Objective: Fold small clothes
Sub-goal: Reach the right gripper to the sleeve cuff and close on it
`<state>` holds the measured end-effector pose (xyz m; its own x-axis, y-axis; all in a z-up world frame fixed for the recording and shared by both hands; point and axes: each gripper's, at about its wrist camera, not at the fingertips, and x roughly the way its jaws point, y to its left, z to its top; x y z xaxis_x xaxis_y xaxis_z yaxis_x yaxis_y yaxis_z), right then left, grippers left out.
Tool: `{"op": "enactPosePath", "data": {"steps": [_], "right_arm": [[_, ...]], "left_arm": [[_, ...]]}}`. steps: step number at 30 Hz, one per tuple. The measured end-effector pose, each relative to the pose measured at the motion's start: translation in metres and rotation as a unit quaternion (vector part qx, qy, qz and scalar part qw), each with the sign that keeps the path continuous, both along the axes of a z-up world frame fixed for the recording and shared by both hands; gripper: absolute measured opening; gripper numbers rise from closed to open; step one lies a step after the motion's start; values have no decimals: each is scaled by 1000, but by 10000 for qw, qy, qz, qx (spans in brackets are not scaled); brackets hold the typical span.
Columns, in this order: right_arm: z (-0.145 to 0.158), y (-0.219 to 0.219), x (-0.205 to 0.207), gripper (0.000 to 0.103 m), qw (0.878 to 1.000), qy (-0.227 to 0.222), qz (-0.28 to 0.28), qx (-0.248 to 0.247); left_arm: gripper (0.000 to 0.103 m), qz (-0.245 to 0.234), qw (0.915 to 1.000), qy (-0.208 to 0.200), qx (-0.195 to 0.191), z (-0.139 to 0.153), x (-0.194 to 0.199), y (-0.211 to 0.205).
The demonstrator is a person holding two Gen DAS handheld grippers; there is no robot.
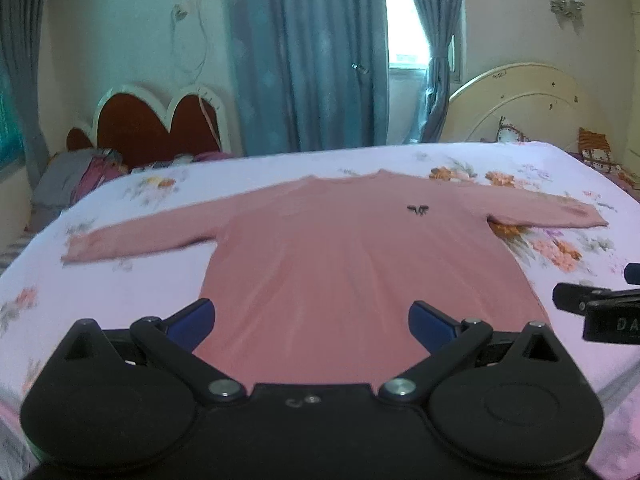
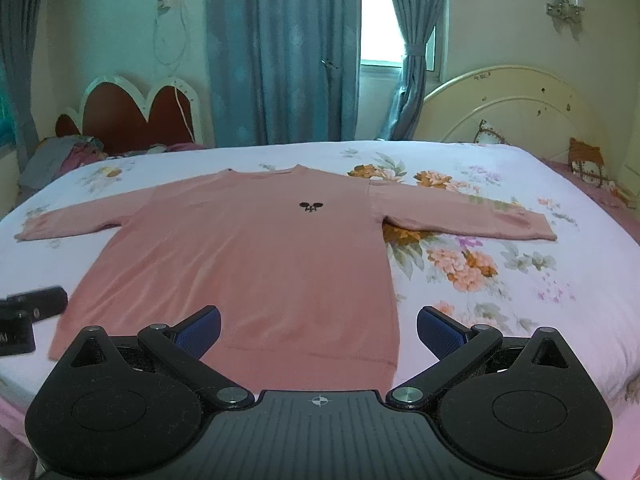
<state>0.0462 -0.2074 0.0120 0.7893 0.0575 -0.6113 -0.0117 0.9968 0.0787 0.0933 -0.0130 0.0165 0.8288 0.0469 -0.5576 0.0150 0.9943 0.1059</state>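
A pink long-sleeved shirt [image 2: 248, 256] lies flat, sleeves spread, on the bed [image 2: 520, 288] with a floral sheet (blue curtains [image 2: 280, 52] hang behind). The left gripper [image 1: 311, 322] and the right gripper [image 2: 319, 330] hang spread wide over its hem, grasping nothing.

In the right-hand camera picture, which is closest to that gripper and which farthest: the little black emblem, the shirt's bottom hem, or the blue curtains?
1. Bottom hem of the pink shirt, just ahead of the right gripper.
2. Black emblem, mid-chest.
3. Blue curtains, behind the bed.
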Motion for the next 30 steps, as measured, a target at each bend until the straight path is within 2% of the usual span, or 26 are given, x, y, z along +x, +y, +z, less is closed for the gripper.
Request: {"op": "enactPosePath", "data": {"steps": [4,7,11,16,19,21,24,25,28,30], "right_arm": [[-4,-1,31,103,9999,18,-91,72],[-4,-4,52,103,9997,17,-188,182],[-1,-13,79,103,9992,73,-274,270],[-3,-33,101,103,9982,33,-559,191],[-8,-60,114,103,9967,-13,-788,169],[-14,-82,127,103,9954,24,-947,135],[-30,-122,153,103,9929,75,-1173,196],[-36,-138,164,103,9918,65,-1254,257],[-57,-188,200,103,9873,148,-1478,564],[-65,-220,220,102,9841,142,-1630,691]], "left_arm": [[103,-126,9995,-225,-165,3,23,1],[103,-299,9990,-169,-274,2,49,1],[103,-610,9977,-213,-187,1,76,-6],[102,-635,9969,-226,-410,-6,112,-18],[103,-743,9953,-189,-584,-11,132,-28],[103,-609,9970,-187,-443,-16,147,-42],[103,-475,9988,99,-78,-30,176,-63],[103,-476,9986,170,-122,-33,184,-67],[103,-368,9965,419,-616,-41,213,-71],[102,-198,9964,530,-629,-46,237,-80]]}}
